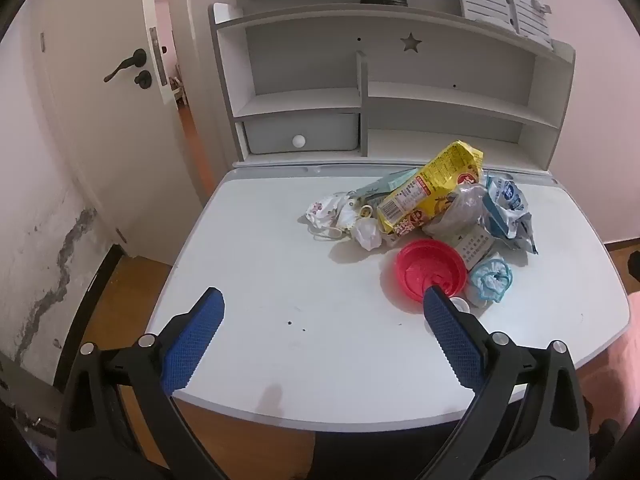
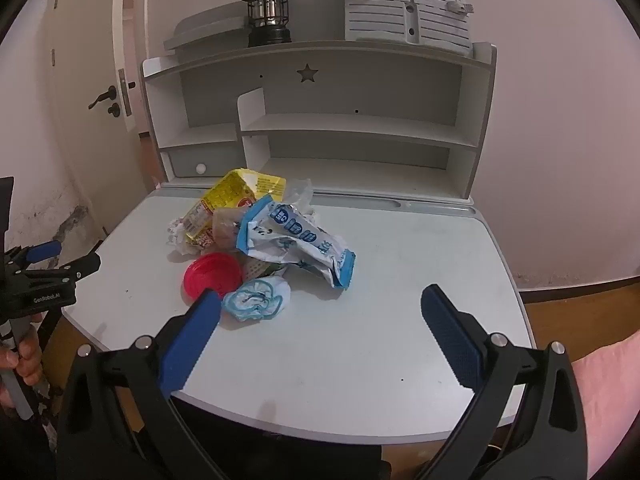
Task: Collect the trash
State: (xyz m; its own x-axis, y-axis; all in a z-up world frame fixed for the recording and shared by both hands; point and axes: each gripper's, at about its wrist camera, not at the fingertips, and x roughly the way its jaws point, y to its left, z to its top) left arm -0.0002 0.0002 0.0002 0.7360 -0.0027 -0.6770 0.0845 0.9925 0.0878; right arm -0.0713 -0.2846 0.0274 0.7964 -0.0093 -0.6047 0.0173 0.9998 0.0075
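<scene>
A pile of trash lies on the white desk (image 1: 280, 280): a yellow snack bag (image 1: 432, 184), a blue-white wrapper (image 1: 506, 208), a red plastic lid (image 1: 430, 270), a crumpled light-blue shoe cover (image 1: 491, 278), face masks (image 1: 330, 214) and a white paper ball (image 1: 368, 234). My left gripper (image 1: 324, 300) is open and empty above the desk's front, left of the pile. My right gripper (image 2: 322, 300) is open and empty above the desk front, with the shoe cover (image 2: 256, 300), red lid (image 2: 212, 274), wrapper (image 2: 296, 242) and yellow bag (image 2: 236, 196) ahead to its left.
A white shelf unit (image 1: 380, 92) with a small drawer (image 1: 300, 134) stands at the desk's back; a black lantern (image 2: 267, 12) sits on top. A door (image 1: 104, 120) is at the left. The left gripper's body (image 2: 40, 276) shows at the right wrist view's left edge.
</scene>
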